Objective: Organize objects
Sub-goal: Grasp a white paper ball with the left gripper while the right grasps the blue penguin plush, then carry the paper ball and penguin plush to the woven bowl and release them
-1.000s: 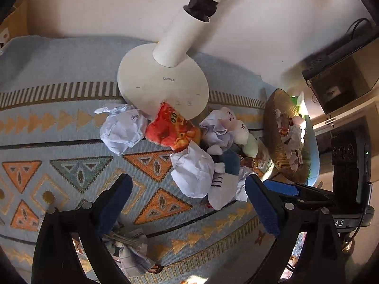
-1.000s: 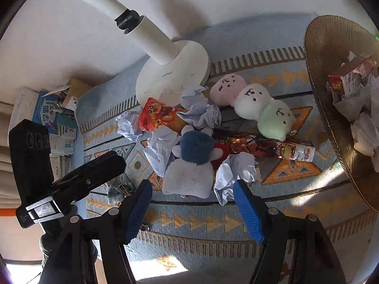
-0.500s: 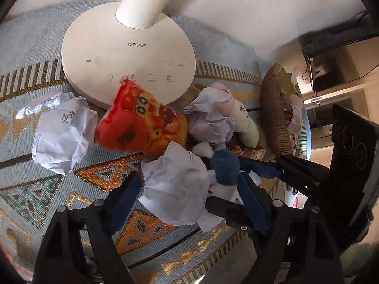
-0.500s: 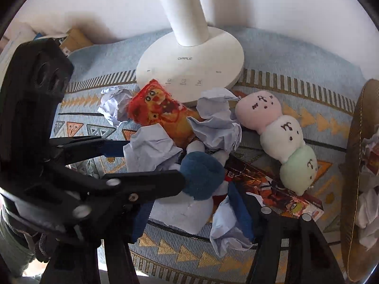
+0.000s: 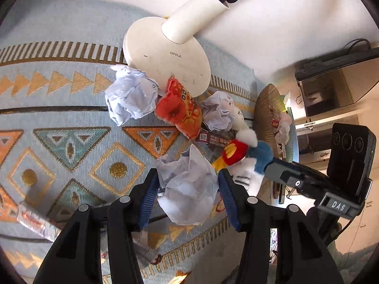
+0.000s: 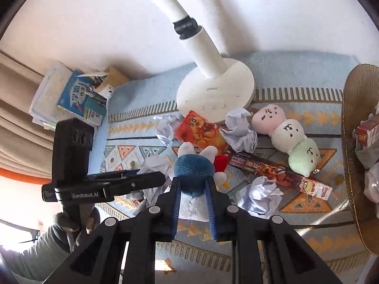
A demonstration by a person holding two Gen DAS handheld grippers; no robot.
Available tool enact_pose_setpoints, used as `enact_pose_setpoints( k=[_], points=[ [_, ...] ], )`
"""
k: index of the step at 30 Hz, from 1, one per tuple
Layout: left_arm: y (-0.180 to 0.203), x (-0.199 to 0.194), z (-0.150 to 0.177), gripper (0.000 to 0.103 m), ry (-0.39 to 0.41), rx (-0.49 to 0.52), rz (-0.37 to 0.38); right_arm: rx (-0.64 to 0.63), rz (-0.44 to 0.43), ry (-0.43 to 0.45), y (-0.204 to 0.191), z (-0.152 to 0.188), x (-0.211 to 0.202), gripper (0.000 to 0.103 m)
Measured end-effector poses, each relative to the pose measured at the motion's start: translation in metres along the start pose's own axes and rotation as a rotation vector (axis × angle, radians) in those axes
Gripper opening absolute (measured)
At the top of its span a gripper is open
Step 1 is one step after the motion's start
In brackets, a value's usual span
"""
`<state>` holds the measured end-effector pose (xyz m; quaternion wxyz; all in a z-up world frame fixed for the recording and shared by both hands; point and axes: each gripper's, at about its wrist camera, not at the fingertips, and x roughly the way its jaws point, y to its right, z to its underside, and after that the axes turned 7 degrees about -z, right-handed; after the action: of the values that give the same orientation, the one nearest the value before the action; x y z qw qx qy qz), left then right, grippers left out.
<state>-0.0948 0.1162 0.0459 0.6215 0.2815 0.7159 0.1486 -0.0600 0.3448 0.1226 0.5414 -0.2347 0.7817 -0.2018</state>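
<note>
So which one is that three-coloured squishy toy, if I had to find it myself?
Start at the white lamp base on the patterned cloth. Just right of it, toward the woven basket, lies the plush: three round balls in a row, pink, white and green, each with a small drawn face, unlike the crumpled papers nearby.

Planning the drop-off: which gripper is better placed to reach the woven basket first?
Right, probably. The right gripper, shut on the blue-headed plush toy, sits on the woven basket's side. The left gripper, shut on a crumpled paper ball, is farther.

the wicker basket (image 6: pixel 350 142) is cut off at the right edge; the plush toy's (image 6: pixel 193 172) lower body hides behind the fingers (image 6: pixel 176 203).
</note>
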Motion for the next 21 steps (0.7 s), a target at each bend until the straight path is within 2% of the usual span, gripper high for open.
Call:
enact_pose_setpoints(
  k=[2,5,8,10,12,14,17,19,21],
  points=[
    [-0.004,-0.014,0.006,0.048,0.026,-0.015,0.001,-0.017,0.026,-0.010,-0.010,0.004,-0.004,0.020],
    [-0.005,-0.027,0.015,0.048,0.059,-0.035,-0.001,-0.012,0.008,-0.046,-0.014,0.019,-0.006,0.020],
    [-0.008,-0.042,0.023,0.048,0.084,-0.044,-0.005,-0.037,0.019,-0.145,-0.016,0.044,0.002,0.021],
    [-0.004,-0.043,0.028,0.048,0.088,-0.039,-0.005,-0.074,0.083,-0.231,-0.017,0.058,0.017,0.021],
    [-0.001,-0.044,0.030,0.048,0.086,-0.033,-0.008,-0.043,0.109,-0.271,-0.010,0.067,0.029,0.024],
    [0.001,-0.042,0.033,0.048,0.076,-0.026,-0.013,0.036,0.067,-0.282,0.003,0.070,0.034,0.029],
    [0.005,-0.036,0.039,0.048,0.057,-0.012,-0.015,0.102,0.060,-0.250,0.013,0.072,0.025,0.042],
    [0.006,-0.035,0.042,0.048,0.044,-0.003,-0.012,0.124,0.063,-0.212,0.015,0.075,0.014,0.068],
    [0.008,-0.034,0.044,0.048,0.041,0.006,-0.013,0.135,0.058,-0.179,0.013,0.074,0.009,0.077]
  ],
)
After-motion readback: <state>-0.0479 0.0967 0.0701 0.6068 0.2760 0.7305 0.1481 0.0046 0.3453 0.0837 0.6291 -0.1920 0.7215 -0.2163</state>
